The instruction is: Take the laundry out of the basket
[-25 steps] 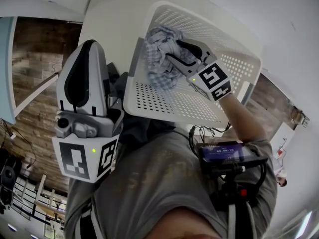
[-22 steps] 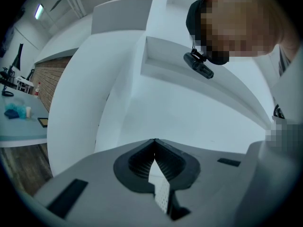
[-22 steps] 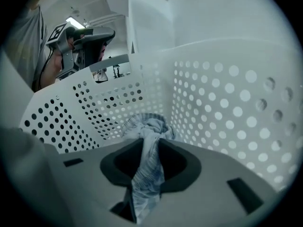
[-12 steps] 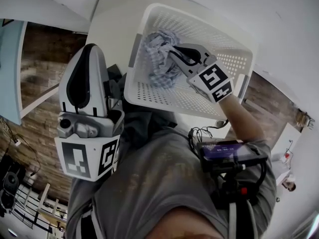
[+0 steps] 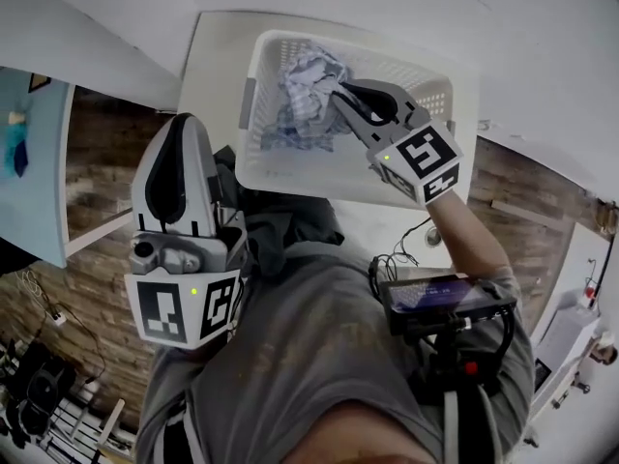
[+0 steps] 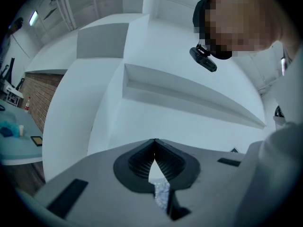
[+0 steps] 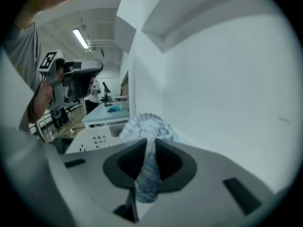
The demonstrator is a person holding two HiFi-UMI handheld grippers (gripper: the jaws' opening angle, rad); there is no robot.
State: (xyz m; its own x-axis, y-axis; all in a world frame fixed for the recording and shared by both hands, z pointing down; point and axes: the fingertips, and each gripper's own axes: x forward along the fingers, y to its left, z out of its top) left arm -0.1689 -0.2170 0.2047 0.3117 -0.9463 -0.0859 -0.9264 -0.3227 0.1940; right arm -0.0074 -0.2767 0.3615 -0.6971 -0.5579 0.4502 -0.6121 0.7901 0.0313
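Your left gripper (image 6: 154,142): fingers pressed together, tips touching, no grip that I can see. A pale speckled patch (image 6: 162,195) shows low in the gap; can't tell what it is. These fingers are on your side of the basket (image 5: 319,174), clear of its rim.

Your right gripper (image 7: 148,143): fingers have just been closing and now pinch a fold of the checked cloth (image 7: 146,124). The fold runs down between the fingers, and the main bunch sits just beyond the tips, over the basket.

Handling, my read:
- Light, soft and limp. It will drape and swing, with no stiffness to lean on.
- Not fragile, but a thin fold can creep out of the fingers, so a thick gathered bunch is the better hold. The present pinch looks like a twisted rope of fabric, which is decent.
- The loose tail below the fingers may snag the perforated wall.

Views:
- The right gripper view shows the pinch itself, cloth on both sides of the fingers. The head view can't show that.
- The head view shows the rest of the cloth hanging left of the fingers inside the basket walls, with the bench (image 5: 215,56) under the basket.
- The left gripper view shows only white wall (image 6: 156,112) past its tips: no basket, no cloth bunch.
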